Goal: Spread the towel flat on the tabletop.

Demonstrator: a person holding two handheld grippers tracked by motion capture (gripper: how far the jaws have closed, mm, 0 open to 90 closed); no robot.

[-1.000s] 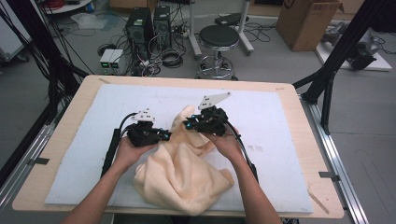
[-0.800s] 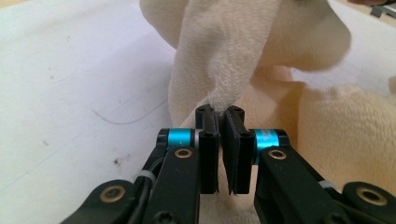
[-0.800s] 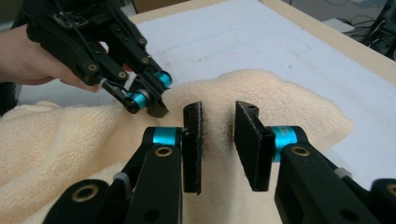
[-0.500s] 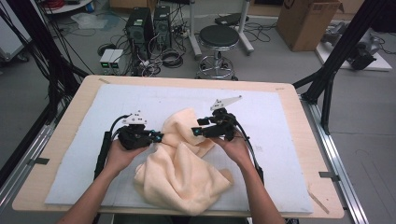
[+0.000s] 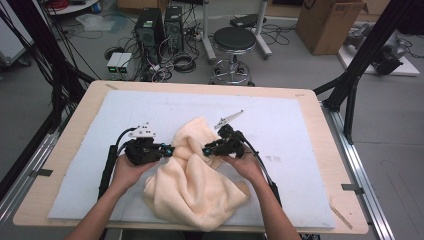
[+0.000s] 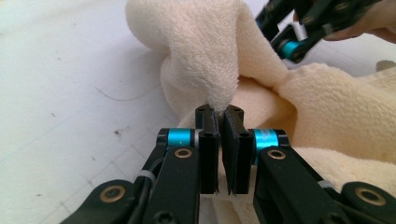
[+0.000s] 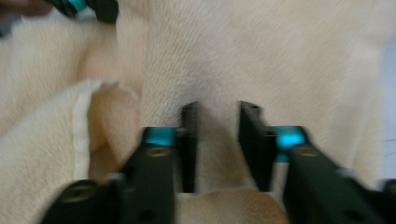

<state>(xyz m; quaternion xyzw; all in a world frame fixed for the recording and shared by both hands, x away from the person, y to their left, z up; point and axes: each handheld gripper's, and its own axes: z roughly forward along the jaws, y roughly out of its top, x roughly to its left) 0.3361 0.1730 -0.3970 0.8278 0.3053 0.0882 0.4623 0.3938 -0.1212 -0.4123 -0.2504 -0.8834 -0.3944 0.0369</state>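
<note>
Nearest us in the high view, two forearms come in over the table's (image 5: 35,212) wooden edge. The left hand (image 5: 126,171) and the right hand (image 5: 246,166) each hold a gripper.

Between them the cream towel (image 5: 192,187) lies crumpled on the pale blue mat (image 5: 290,125), its near end spread towards us and its far end bunched up in a peak.

We see the left gripper (image 6: 219,114) pinching a fold of that towel, its jaws almost touching with only the cloth between them. The right gripper (image 7: 217,140) faces it from the other side. Its jaws have just been closing, and a thicker fold of towel fills the narrow gap between them, though its own view is blurred.

Beyond the table a black stool (image 5: 235,39), computer towers (image 5: 161,25) and a cardboard box (image 5: 327,20) stand on the floor.
</note>
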